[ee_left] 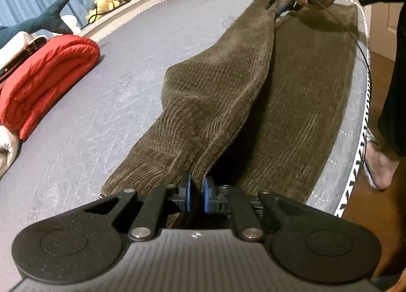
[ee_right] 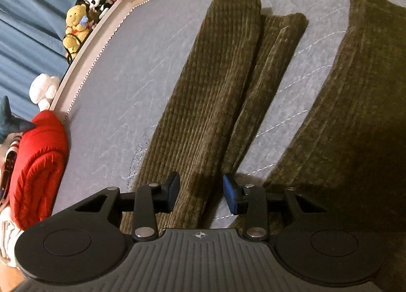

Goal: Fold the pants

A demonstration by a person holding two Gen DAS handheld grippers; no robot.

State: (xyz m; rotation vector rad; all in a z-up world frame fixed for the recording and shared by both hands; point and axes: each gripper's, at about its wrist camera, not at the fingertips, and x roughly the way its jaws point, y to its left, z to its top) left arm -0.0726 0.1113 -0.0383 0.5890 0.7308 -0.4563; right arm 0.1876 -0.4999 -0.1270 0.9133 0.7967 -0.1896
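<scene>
Both grippers matter: left gripper (ee_left: 196,197) clenches the olive corduroy pants (ee_left: 208,94); right gripper (ee_right: 200,194) hangs released; regrip, lift evenly.

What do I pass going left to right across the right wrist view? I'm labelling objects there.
Red quilt → yellow plush bear → long pant leg → narrower folded strip beside it → bare mattress gap → wide pants section.
</scene>
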